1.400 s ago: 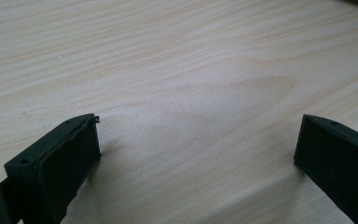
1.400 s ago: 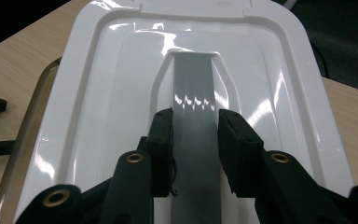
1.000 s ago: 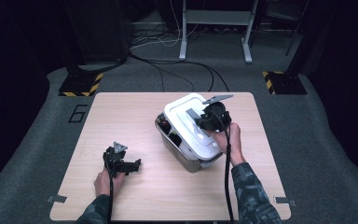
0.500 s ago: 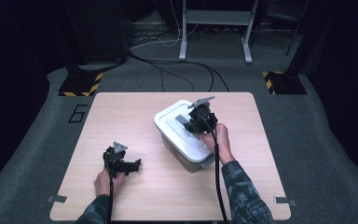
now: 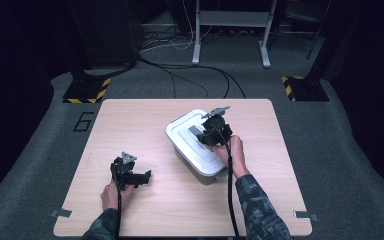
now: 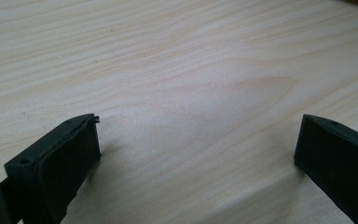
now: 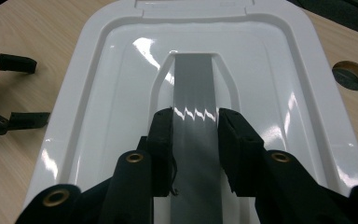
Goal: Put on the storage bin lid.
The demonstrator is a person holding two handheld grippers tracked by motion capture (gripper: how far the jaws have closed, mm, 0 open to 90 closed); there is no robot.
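A grey storage box (image 5: 206,172) with a white lid (image 5: 192,145) stands right of the table's middle. The lid (image 7: 112,93) lies flat on it. A grey handle strip (image 7: 193,88) runs along the lid's centre, and my right gripper (image 7: 195,116) is shut on it, one pad against each side. From above, that right gripper (image 5: 207,131) sits on top of the lid. My left gripper (image 5: 142,176) rests on the bare wooden table (image 5: 130,125) at the front left, open, with nothing between its jaws (image 6: 196,140).
A round cable hole (image 7: 352,74) is cut in the tabletop beside the box. The left gripper's fingers (image 7: 11,63) lie off the lid's left side. Beyond the table are cables (image 5: 190,70), a metal stand (image 5: 230,30) and hazard-striped feet (image 5: 87,92).
The lid, raised a second ago with the box's inside showing, has come down flat onto the box with my right gripper on its handle. The left gripper has stayed put.
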